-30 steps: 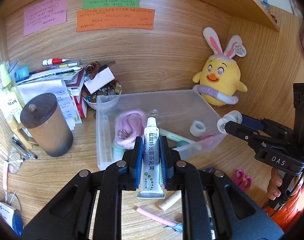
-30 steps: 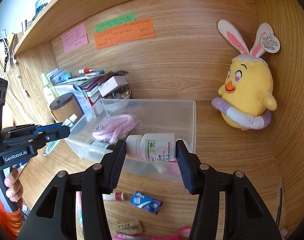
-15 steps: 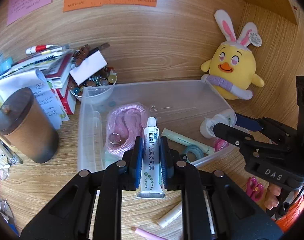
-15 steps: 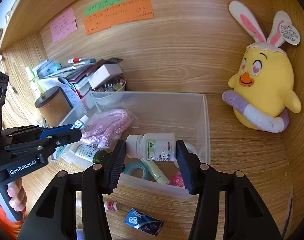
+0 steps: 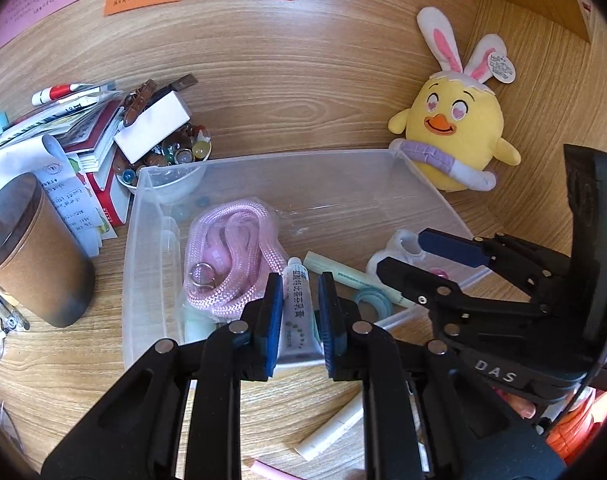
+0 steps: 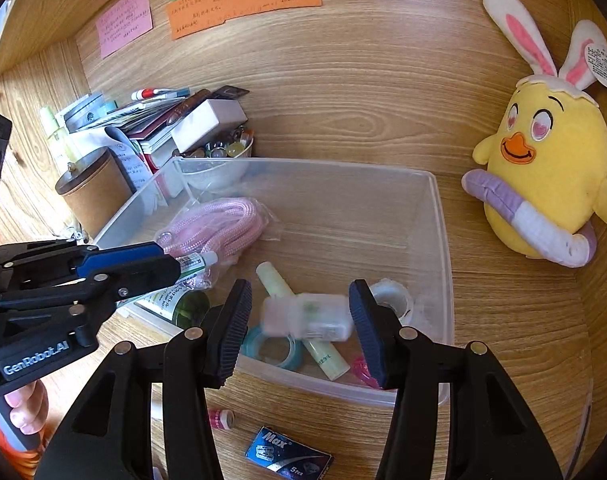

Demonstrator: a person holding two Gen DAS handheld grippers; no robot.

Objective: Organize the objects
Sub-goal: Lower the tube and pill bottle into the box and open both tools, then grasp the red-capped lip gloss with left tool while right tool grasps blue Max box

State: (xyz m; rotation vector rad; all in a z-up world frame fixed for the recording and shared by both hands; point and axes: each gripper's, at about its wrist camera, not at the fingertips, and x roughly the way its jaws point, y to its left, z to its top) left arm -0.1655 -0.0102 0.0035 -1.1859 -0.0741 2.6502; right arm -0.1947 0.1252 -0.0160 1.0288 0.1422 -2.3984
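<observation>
Both hands are at the drop-off step over the clear bin (image 6: pixel 437 216), which sits mid-desk with a pink cord (image 5: pixel 231 256) coiled at its left end. The left gripper (image 5: pixel 300 286) is closed almost fully on a white ointment tube (image 5: pixel 297 308), cap pointing away, hanging over the bin's near left part beside the cord. The right gripper (image 6: pixel 299 286) stands partly open over the near right corner. The small white bottle (image 6: pixel 307 316) between its fingers looks smeared while they look sharp, and a gap shows at the left pad, so it seems loose and dropping (the blur makes a light touch hard to rule out). Next, I judge, the left fingers should part so the tube lands flat beside the cord. Both hands can then go for the strays on the near desk, such as the blue box (image 6: pixel 289 454).
</observation>
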